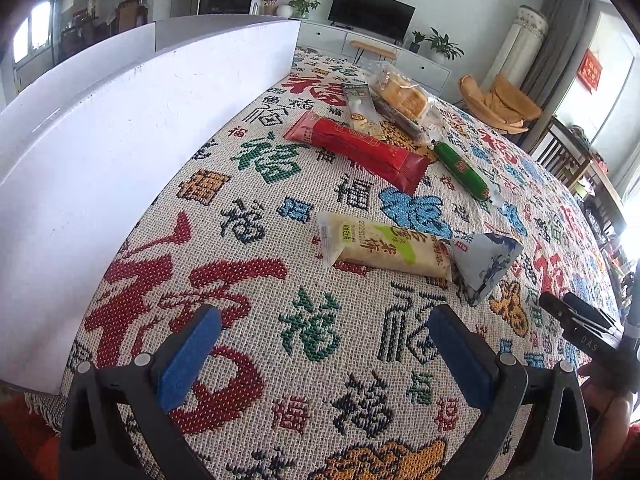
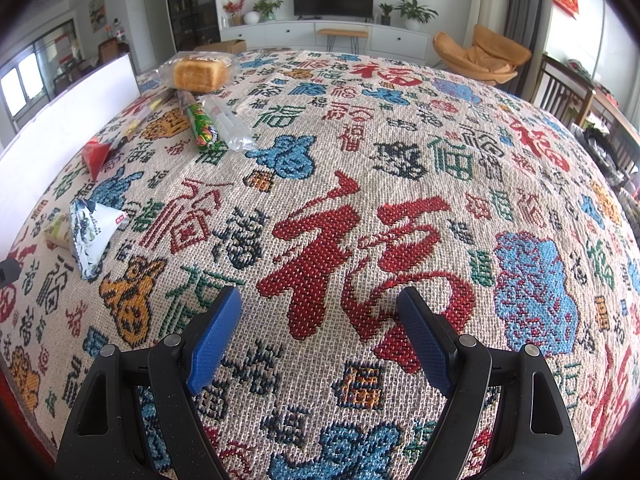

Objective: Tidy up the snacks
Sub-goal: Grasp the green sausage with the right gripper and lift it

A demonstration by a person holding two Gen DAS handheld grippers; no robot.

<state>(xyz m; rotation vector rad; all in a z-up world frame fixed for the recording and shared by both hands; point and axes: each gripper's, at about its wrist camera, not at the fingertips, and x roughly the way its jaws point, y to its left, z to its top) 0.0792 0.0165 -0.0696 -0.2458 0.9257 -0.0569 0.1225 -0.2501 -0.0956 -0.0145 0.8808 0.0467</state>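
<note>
Left gripper (image 1: 324,320): blue pads spread wide apart with nothing between them, hovering over the woven cloth (image 1: 256,360) near its front edge.
Right gripper (image 2: 320,304): blue pads likewise held well apart and bare, above a large red character in the weave.
Hidden or cut off: the right gripper's tip shows at the right edge of the left wrist view, mostly out of frame; a white box wall (image 1: 120,132) blocks everything behind it on the left.
Rice-cake packet (image 1: 384,246): pale yellow wrapper with a green label, lying flat ahead of the left gripper; its Chinese print is too warped to read with certainty, and a digit string on it is blurred.
Triangular pouch (image 1: 486,262): blue-and-white, touching the packet's right end; a small red tag on it is unreadable.
Red wrapper (image 1: 360,148): long, lying farther back, gold print illegible.
Green sausage (image 1: 460,168): just right of the red wrapper, with a small red square logo, text too small.
Bread bag (image 1: 402,94): clear plastic, at the far end of the row, partly resting over a narrow strip packet (image 1: 360,106).
Candy tube (image 2: 202,126): multicolour green, seen only from the right wrist, beside a clear empty-looking wrapper (image 2: 230,124).
Readable writing: "DAS" on the black part at the right edge of the left view.
</note>
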